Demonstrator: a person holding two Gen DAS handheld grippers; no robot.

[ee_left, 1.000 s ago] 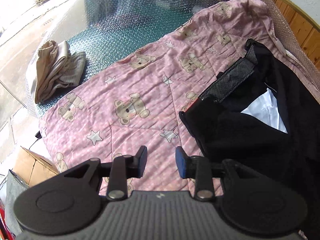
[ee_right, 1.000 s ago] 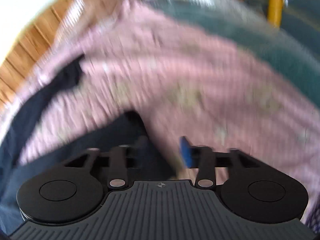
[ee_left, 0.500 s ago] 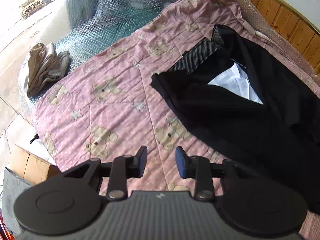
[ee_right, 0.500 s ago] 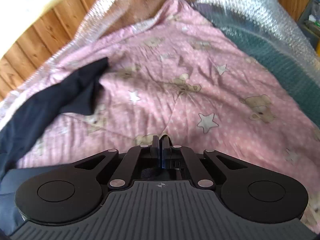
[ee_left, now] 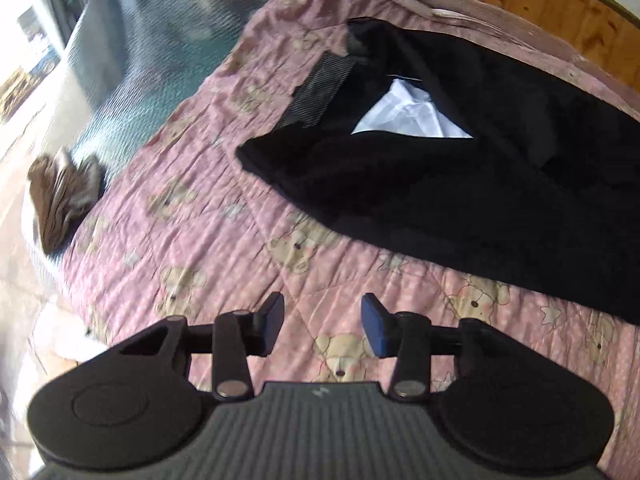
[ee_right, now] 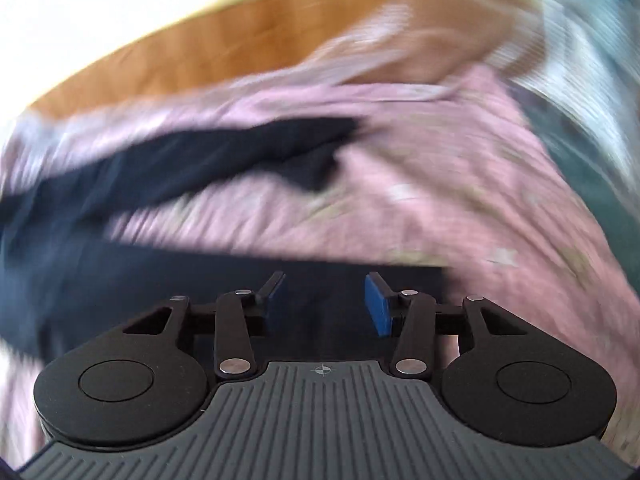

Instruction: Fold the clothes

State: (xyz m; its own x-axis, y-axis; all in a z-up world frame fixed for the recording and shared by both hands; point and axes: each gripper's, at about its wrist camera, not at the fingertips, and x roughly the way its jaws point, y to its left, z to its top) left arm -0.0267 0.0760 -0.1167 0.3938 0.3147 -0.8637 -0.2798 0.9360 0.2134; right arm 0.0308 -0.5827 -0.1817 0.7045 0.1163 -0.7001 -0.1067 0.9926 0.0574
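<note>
A black garment point(ee_left: 460, 184) with a mesh panel and a white lining patch point(ee_left: 412, 118) lies spread on the pink teddy-bear quilt point(ee_left: 208, 216). My left gripper point(ee_left: 322, 320) hovers open over bare quilt, below and left of the garment's near edge, holding nothing. The right wrist view is motion-blurred. There the dark garment point(ee_right: 168, 184) stretches across the quilt point(ee_right: 440, 184), and my right gripper point(ee_right: 324, 302) is open above a dark fold of it, with nothing between the fingers.
A folded brown-beige garment point(ee_left: 60, 196) rests at the quilt's far left on the bubble-wrap-covered teal surface point(ee_left: 152, 60). Wooden panelling point(ee_left: 540, 12) runs behind the bed. The quilt's left edge drops off toward the floor.
My right gripper went from shut to open and swung quickly, blurring its view. The left gripper stayed open and pulled back and left, so more of the black garment shows.
</note>
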